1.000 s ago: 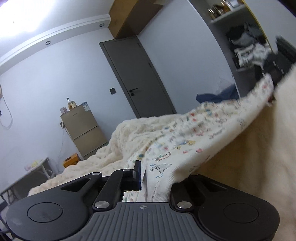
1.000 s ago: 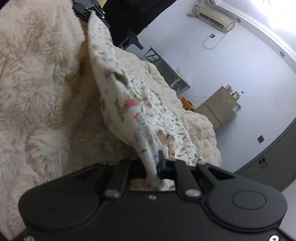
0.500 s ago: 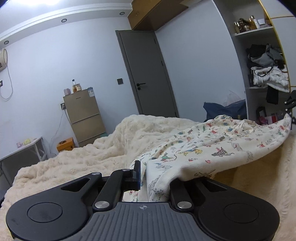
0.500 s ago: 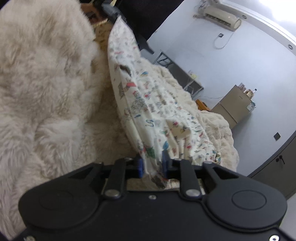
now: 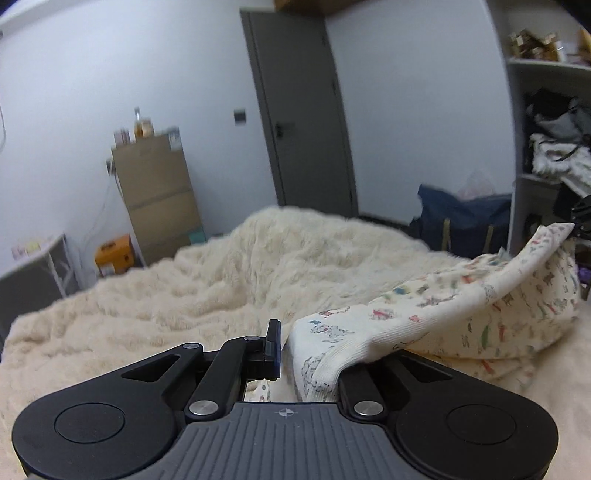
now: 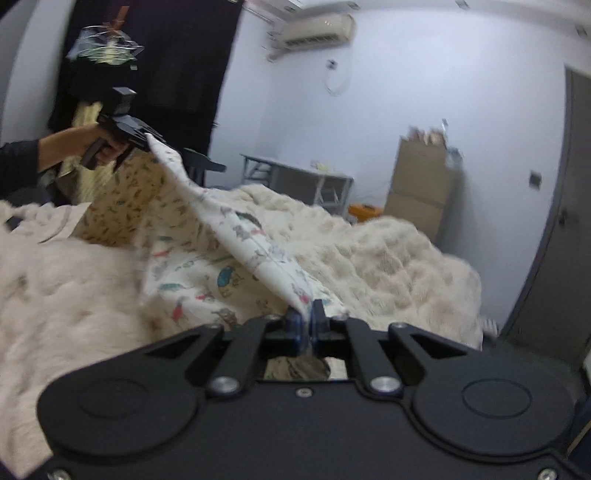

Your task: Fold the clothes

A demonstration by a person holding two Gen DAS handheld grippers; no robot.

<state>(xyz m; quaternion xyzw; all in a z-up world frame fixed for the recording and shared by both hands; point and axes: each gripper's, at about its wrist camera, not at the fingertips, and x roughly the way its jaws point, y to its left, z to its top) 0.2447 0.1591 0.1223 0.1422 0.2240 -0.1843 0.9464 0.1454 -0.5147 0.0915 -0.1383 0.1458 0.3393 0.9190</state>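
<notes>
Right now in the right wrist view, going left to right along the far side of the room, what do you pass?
Person's hand holding the left gripper → grey table → orange box → tan cabinet → dark door.

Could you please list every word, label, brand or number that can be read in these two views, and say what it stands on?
No text can be read.
Printed garment: small cartoon figures, any lettering too blurred.
Brown cabinet: labels on the items on top too blurred.
Air conditioner: no legible brand.
Orange box: markings unreadable.
</notes>
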